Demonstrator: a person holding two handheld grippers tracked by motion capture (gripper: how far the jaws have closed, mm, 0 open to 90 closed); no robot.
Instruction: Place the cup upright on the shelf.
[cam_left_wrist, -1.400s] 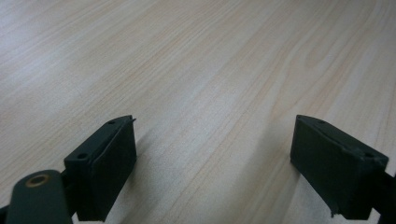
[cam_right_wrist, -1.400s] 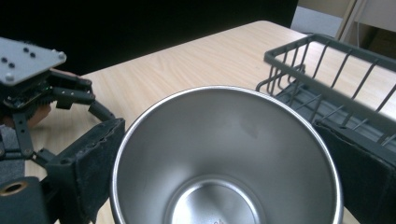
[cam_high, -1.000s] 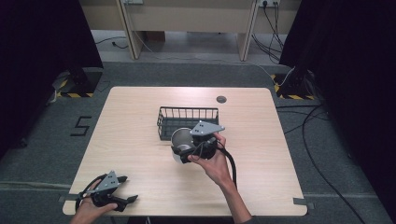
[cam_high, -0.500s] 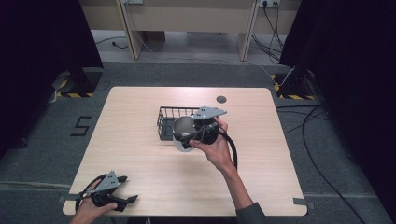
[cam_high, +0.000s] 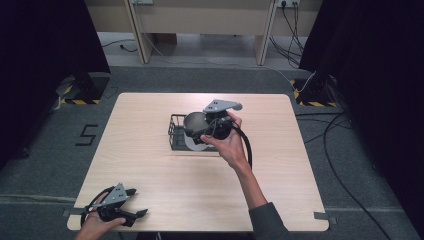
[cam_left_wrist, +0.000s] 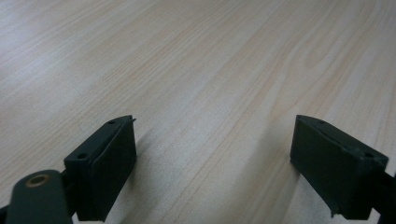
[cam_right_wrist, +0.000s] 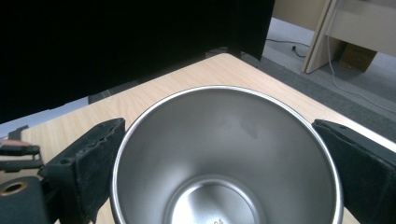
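Right gripper (cam_high: 196, 131), jaws clamped across a steel cup (cam_right_wrist: 227, 158), carries it over the basket (cam_high: 176, 135) at table centre, probably for placing inside; left gripper (cam_high: 134, 202), jaws spread and empty, rests at 7 o'clock.

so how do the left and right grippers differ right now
The right gripper is shut on a steel cup; the left gripper is open with nothing between its jaws. The right gripper is raised over the black wire basket mid-table; the left gripper sits low at the table's near left corner. Both are hand-held, with black jaws.
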